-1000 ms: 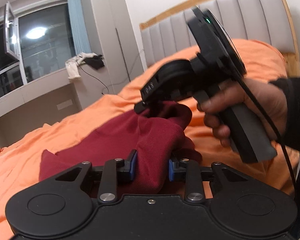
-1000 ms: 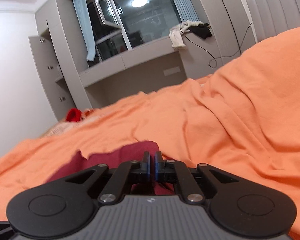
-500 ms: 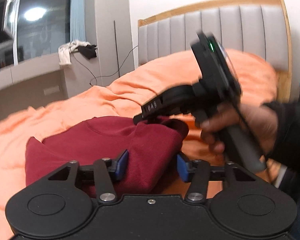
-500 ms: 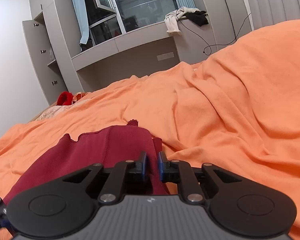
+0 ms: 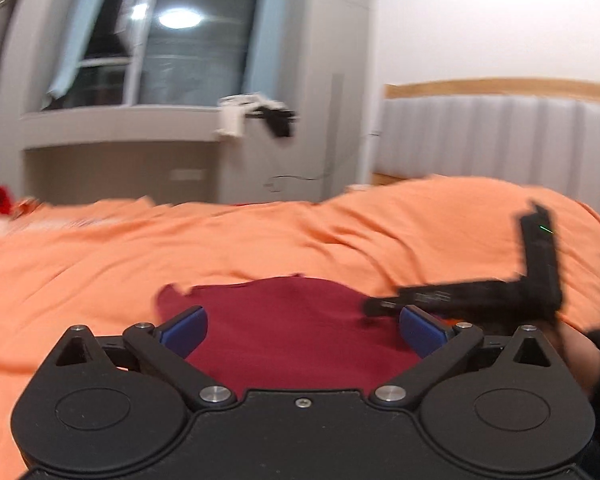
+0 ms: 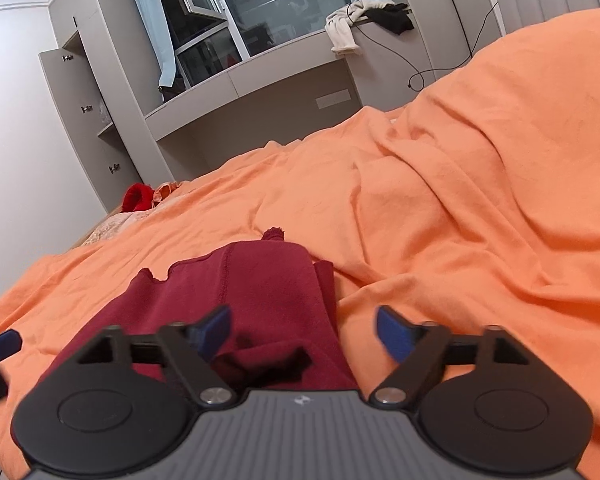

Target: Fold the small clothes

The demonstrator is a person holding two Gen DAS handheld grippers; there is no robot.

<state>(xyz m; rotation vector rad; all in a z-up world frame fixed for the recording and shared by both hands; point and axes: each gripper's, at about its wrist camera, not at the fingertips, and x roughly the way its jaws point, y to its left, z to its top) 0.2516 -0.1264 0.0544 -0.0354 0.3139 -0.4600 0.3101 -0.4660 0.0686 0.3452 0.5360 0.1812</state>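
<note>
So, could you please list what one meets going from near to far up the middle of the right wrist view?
Right gripper, jaws open → dark red garment lying on the bed → rumpled orange bedspread → grey built-in desk → window.

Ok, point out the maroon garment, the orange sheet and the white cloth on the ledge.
Maroon garment (image 6: 260, 280), right wrist view, on its folded top layer.
Orange sheet (image 6: 460, 208), right wrist view, on a wrinkled bare stretch.
White cloth (image 6: 342, 34), right wrist view, on the part hanging over the ledge.

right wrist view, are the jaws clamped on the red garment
No, the right gripper jaws stand wide apart over the red garment.
</note>
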